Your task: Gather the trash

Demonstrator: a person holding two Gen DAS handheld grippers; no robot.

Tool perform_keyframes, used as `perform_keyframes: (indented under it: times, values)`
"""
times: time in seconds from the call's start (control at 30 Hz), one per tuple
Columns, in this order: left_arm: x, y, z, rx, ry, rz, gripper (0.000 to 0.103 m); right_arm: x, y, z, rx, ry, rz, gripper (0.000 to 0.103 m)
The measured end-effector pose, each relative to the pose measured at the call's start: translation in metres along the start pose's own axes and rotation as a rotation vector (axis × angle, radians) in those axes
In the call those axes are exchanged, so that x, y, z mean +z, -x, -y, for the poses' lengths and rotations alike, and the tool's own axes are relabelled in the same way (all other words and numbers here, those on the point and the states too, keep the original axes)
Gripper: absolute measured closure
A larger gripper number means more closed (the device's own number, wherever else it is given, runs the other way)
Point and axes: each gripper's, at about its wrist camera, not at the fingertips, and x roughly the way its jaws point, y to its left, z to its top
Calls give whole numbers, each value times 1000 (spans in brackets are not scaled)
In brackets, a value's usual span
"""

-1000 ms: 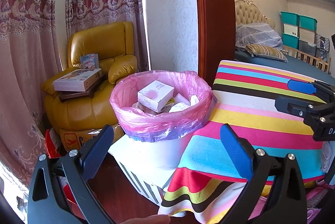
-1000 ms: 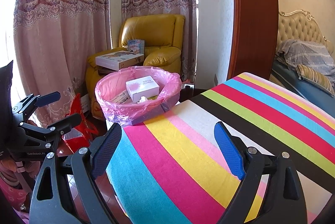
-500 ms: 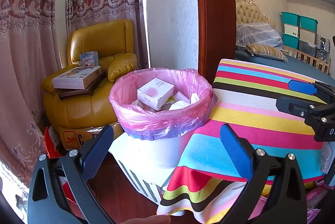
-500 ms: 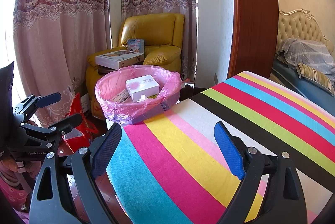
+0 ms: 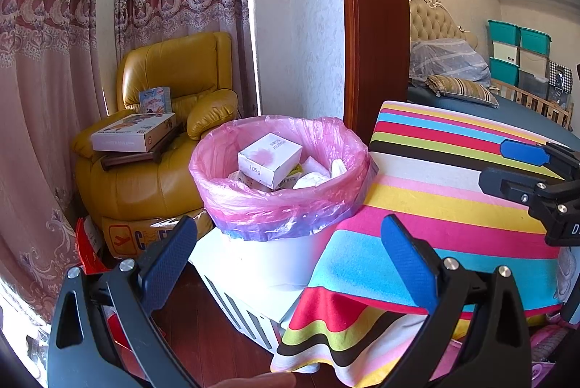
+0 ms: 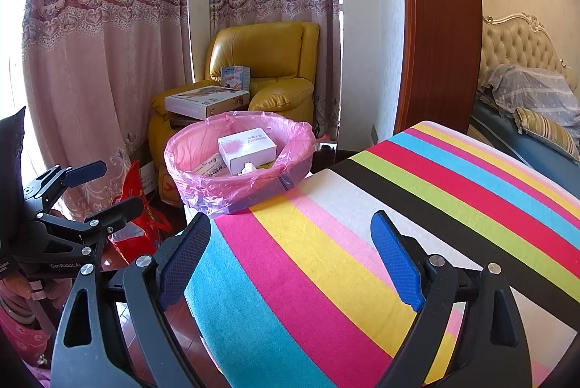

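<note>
Trash sits in the bin (image 5: 279, 203), whose pink bag (image 5: 253, 203) is folded over its rim: a white box (image 5: 270, 159) lies on top of crumpled paper (image 5: 311, 179). Just right of the bin is the striped cloth (image 6: 362, 243) on the desk, touching its side. Behind the bin stands a yellow armchair (image 5: 174, 76). Left claw (image 5: 290, 250), near the bin, gapes wide and empty; right claw (image 6: 290, 250) likewise hangs spread and empty over the cloth.
</note>
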Motion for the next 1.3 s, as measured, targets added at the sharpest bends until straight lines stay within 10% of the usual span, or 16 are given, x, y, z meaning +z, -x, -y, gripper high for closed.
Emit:
perform_keyframes:
  times: [1.3]
  values:
    - [-3,-2,-1,0,11,-9,5,-1,-3,-2,8,8,-16,19]
